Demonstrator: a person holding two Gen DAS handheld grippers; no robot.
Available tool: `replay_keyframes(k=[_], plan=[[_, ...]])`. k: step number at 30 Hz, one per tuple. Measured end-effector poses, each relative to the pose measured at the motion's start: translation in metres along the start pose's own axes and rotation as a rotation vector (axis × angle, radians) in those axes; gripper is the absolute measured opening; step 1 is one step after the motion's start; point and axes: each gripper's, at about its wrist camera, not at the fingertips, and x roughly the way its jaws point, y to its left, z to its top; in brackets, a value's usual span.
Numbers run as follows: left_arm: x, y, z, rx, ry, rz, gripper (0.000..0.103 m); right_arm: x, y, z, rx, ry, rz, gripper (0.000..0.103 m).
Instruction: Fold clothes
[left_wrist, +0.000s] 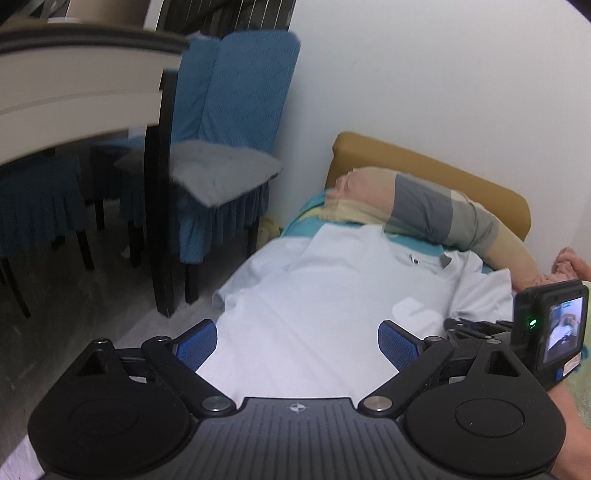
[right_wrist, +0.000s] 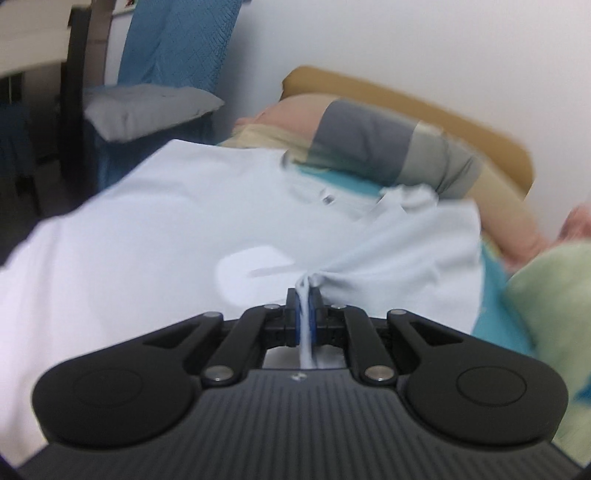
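Jaws of the right gripper (right_wrist: 303, 295) clamped on a bunched fold of one pale blue shirt (right_wrist: 147, 229), left gripper (left_wrist: 297, 338) jaws wide above its spread front, one striped pillow (left_wrist: 424, 206), two blue-covered chairs (left_wrist: 236, 96).

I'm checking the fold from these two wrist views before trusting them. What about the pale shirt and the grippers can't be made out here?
- Pale shirt: its near hem is hidden in both views by the gripper bodies.
- Right gripper: its fingertips are covered by the bunched shirt cloth they pinch; the right view is motion-blurred.
- White chest print: unreadable, partly folded and blurred.
- Left gripper: open above the shirt; contact unclear.
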Motion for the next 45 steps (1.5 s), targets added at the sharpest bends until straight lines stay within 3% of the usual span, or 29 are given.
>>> replay_keyframes(k=[2,4,5,9,13,17,20,23,27,30,39,41,45], plan=[[0.001,0.003,-0.001,-0.014,0.009,-0.014,0.096,-0.01,-0.01,0.003,0.095,0.025,0.05,0.026],[0.002,0.002,-0.002,-0.013,0.014,-0.024,0.096,-0.034,-0.022,0.006,0.181,0.013,0.084,0.077],[0.003,0.001,-0.003,-0.01,0.017,-0.027,0.096,-0.051,-0.027,0.007,0.214,-0.009,0.094,0.085],[0.002,-0.016,-0.011,0.044,0.032,-0.053,0.095,-0.123,-0.055,0.01,0.337,-0.044,0.125,0.083],[-0.005,-0.04,-0.023,0.131,0.025,-0.075,0.094,-0.198,-0.079,-0.004,0.423,-0.013,0.072,0.084],[-0.017,-0.062,-0.034,0.195,0.031,-0.103,0.093,-0.262,-0.097,-0.039,0.502,-0.066,0.074,0.084],[-0.029,-0.079,-0.042,0.239,0.022,-0.119,0.093,-0.281,-0.106,-0.06,0.547,-0.086,0.046,0.084],[-0.036,-0.099,-0.053,0.281,0.012,-0.156,0.09,-0.285,-0.115,-0.063,0.576,-0.105,0.055,0.084],[-0.024,-0.137,-0.074,0.418,0.026,-0.209,0.082,-0.285,-0.133,-0.063,0.636,-0.16,0.072,0.084],[-0.006,-0.17,-0.081,0.519,0.022,-0.217,0.076,-0.279,-0.149,-0.071,0.663,-0.163,0.035,0.084],[0.088,-0.275,-0.075,0.579,-0.051,-0.239,0.075,-0.241,-0.204,-0.109,0.895,-0.108,-0.082,0.084],[0.108,-0.299,-0.079,0.622,-0.071,-0.202,0.075,-0.224,-0.21,-0.116,0.953,-0.074,-0.086,0.085],[0.153,-0.342,-0.092,0.8,-0.142,-0.053,0.075,-0.196,-0.212,-0.123,0.988,-0.035,-0.078,0.085]])
